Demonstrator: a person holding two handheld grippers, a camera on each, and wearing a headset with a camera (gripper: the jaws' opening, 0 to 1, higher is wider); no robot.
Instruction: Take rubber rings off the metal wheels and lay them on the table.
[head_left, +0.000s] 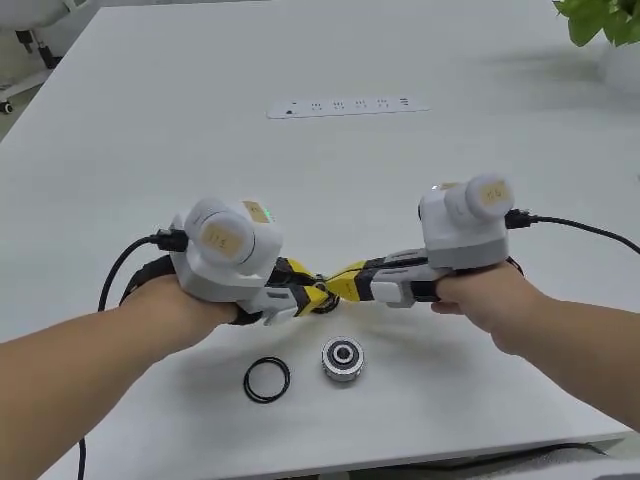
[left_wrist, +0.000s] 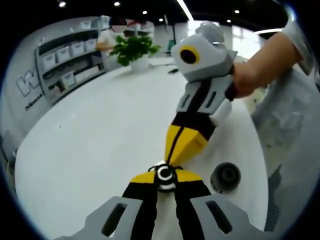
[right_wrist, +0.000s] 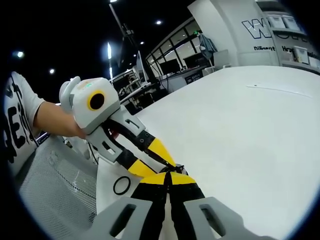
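- We see the left gripper (head_left: 306, 293) clenched on a small silver metal wheel (left_wrist: 164, 173), above the white table (head_left: 200, 120).
- The right gripper (head_left: 345, 286), jaws closed, meets that wheel tip to tip; we cannot tell what it pinches.
- Near us, a loose black rubber ring (head_left: 267, 380) lies flat just left of a second silver metal wheel (head_left: 342, 359).

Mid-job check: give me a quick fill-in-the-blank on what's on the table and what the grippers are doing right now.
1. The small wheel is clamped in the ____ gripper's jaws.
2. Lying loose on the table is ____ rubber ring.
3. In the head view, the metal wheel on the table lies to the ____ of that rubber ring.
4. The right gripper has its jaws ____, tips at the small wheel.

Missing words: left; one; right; shut.
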